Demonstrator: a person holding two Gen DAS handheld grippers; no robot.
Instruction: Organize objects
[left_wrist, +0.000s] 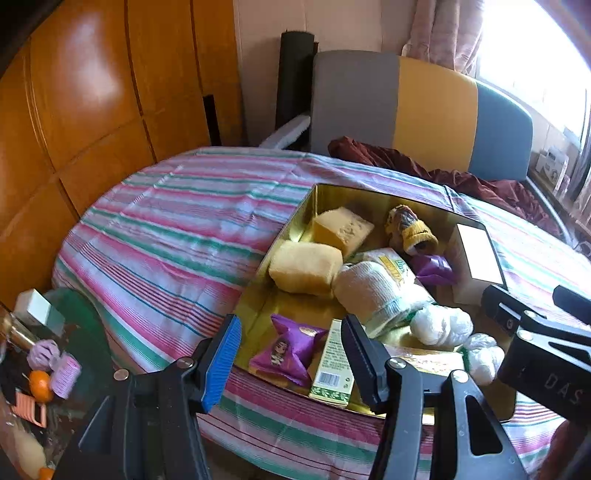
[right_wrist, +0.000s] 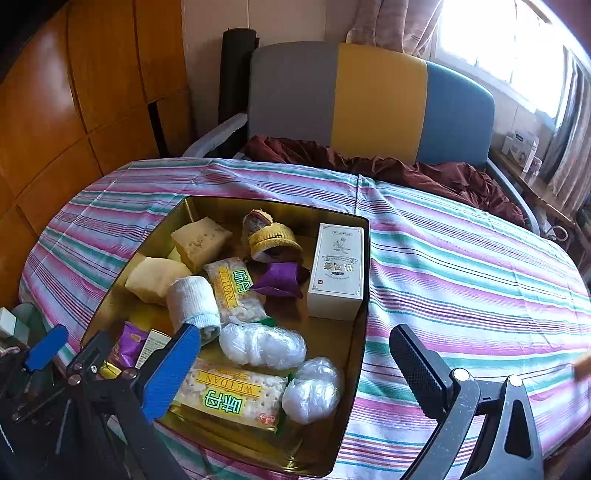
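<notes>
Both sets of tongs hover with jaws apart and empty over the near edge of the gold tray (right_wrist: 364, 280) on the striped cloth (right_wrist: 461, 258). Between the left gripper (left_wrist: 290, 356) fingers lie a purple sachet (left_wrist: 291, 347) and a slim green box (left_wrist: 332, 365), its long axis running away from the tongs. Just ahead of the right gripper (right_wrist: 295, 365) lies a WEIDAN cracker pack (right_wrist: 229, 398), lengthwise across its jaws.

Tin (right_wrist: 364, 332) on table (right_wrist: 461, 266) — chair (right_wrist: 376, 103) behind.
</notes>
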